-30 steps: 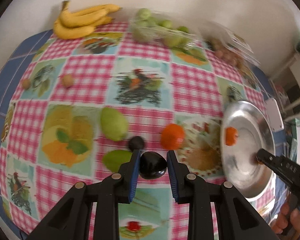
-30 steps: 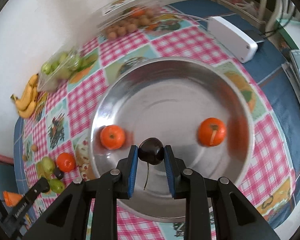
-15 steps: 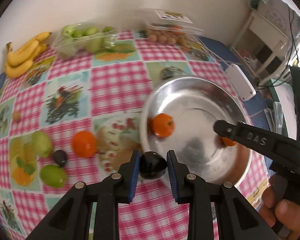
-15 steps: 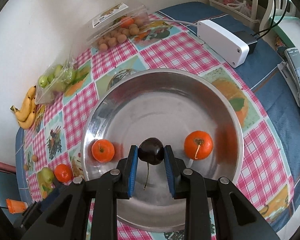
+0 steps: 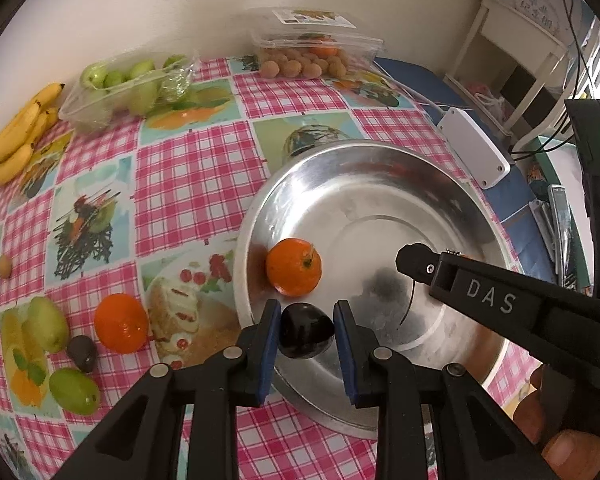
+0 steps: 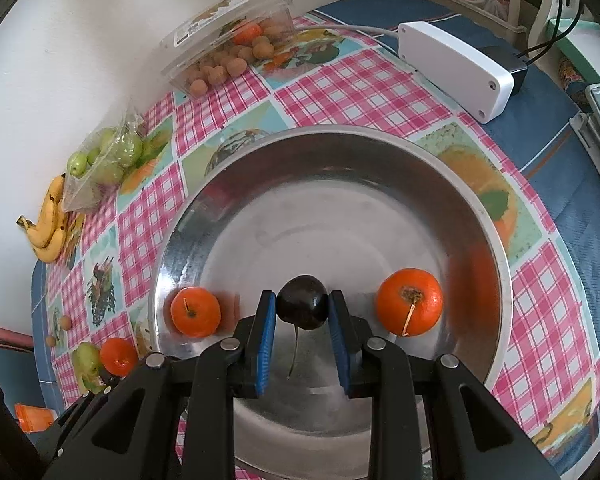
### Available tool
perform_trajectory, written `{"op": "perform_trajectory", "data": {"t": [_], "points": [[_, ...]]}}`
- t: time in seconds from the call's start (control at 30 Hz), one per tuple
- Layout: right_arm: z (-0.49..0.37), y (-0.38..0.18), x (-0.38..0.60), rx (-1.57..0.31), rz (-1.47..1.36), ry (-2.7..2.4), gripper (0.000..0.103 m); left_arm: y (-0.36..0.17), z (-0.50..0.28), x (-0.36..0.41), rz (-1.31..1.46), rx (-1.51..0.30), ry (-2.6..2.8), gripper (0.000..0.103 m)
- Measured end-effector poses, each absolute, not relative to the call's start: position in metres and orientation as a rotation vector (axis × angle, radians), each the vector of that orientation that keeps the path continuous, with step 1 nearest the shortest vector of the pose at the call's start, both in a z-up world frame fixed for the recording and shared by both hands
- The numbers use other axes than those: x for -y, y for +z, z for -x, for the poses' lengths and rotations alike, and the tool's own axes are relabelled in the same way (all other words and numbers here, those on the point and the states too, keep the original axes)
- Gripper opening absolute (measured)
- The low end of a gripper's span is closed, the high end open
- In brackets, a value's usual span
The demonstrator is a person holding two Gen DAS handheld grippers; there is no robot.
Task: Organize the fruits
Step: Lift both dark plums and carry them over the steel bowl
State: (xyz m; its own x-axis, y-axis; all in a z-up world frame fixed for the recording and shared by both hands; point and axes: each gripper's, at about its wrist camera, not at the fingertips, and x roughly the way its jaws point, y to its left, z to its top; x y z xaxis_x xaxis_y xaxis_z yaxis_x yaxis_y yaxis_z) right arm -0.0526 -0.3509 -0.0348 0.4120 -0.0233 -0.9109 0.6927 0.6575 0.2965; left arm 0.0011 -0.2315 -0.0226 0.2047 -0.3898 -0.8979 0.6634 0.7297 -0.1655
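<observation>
Left tool [image 5: 307, 337]: clamping plum [image 5: 306, 336] over bowl [image 5: 380, 160]
Right tool [image 6: 302, 322]: clamping cherry [image 6: 302, 307]
Remaining on counter [image 5: 188, 168]: orange [image 5: 121, 323], pears [image 5: 46, 329]

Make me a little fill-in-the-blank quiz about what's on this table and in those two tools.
1. Each tool, left tool and right tool, grips a dark ____.
2. Inside the metal bowl lie ____ oranges.
3. The bananas lie beside the tray of ____ fruits.
4. One orange on the cloth lies ____ the bowl.

Missing words: plum; two; green; outside
</observation>
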Motion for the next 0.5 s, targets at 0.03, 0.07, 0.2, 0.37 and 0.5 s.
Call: {"op": "perform_trajectory", "data": {"t": [0.03,0.07,0.2,0.37,0.5], "points": [[0.052,-0.036,0.351,-1.066,-0.743,-0.506,0.028,-0.024,-0.001,0.232,-0.282,-1.15,-0.748,0.029],[0.051,-0.037,0.351,-1.07,-0.744,-0.505,0.028,-0.025,-0.001,0.233,-0.284,-1.153,-0.748,0.029],[0.05,-0.042,0.351,-1.082,-0.746,-0.506,0.028,-0.03,-0.001,0.235,-0.294,-1.163,-0.744,0.029],[0.048,-0.046,0.348,-1.095,-0.743,-0.504,0.028,-0.033,0.001,0.236,-0.298,-1.171,-0.746,0.029],[0.048,-0.048,0.348,-1.104,-0.743,-0.508,0.028,-0.035,0.001,0.235,-0.297,-1.177,-0.742,0.029]]}}
